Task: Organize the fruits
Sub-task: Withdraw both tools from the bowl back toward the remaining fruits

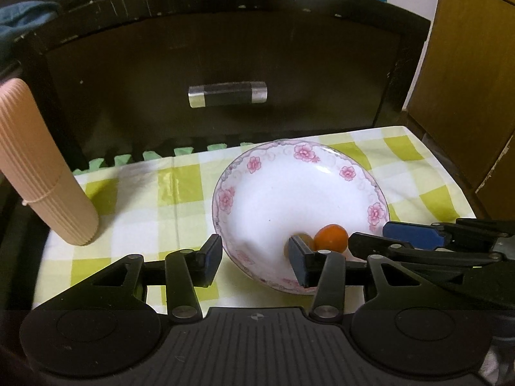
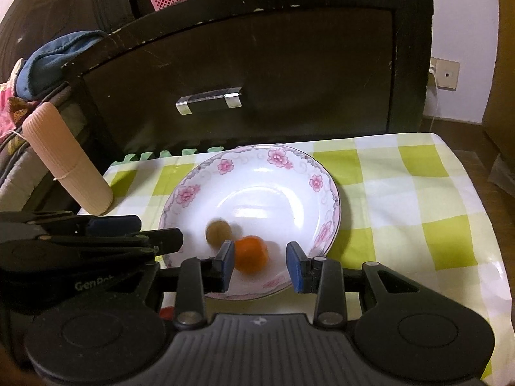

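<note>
While both fruits sit in the lower part of the white floral-rimmed ceramic plate (image 2: 257, 189) on the green-checked counter (image 2: 402, 193), neither is held. Left of frame, lower: left gripper (image 1: 254, 257), jaws spread, empty, straddling the plate's near-left rim. Small tan-brown round fruit (image 2: 218, 232) lies just beyond its right pad. Orange round fruit (image 2: 251, 254) touches the tan one. Right gripper (image 2: 260, 267), jaws parted, nothing pinched; orange fruit lies just ahead, nearer the left pad. Right hand nearer the orange.
</note>
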`<state>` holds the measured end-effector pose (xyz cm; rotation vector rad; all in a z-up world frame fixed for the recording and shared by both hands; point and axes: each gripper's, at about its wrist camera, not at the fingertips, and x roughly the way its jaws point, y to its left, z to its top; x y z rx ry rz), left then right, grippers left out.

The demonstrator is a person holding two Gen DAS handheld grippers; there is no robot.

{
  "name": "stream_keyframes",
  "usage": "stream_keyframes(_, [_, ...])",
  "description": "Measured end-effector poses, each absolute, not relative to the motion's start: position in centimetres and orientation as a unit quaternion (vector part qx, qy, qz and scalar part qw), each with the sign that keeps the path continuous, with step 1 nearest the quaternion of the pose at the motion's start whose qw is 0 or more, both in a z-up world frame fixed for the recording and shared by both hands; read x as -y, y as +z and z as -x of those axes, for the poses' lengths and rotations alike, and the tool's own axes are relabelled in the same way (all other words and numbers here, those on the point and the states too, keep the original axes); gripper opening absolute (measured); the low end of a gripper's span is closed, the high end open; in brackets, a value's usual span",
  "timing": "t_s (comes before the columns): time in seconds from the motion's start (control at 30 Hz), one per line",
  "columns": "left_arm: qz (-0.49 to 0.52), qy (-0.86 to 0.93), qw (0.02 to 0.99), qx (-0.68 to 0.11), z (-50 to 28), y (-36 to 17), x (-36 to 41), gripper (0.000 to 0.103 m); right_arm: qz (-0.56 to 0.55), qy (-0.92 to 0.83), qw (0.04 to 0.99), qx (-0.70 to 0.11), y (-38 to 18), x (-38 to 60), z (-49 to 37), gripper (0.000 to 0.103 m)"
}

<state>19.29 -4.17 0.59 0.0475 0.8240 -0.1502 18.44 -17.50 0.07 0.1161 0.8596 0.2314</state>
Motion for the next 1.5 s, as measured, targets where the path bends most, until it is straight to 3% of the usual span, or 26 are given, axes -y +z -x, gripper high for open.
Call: stream_keyframes(1.5, [-0.05,-0.059,0.905,-0.417,-10.4,1.1,1.9,0.049,-0.06,0.133,0.883,-0.447,1.4,14.7,-10.5,0.034])
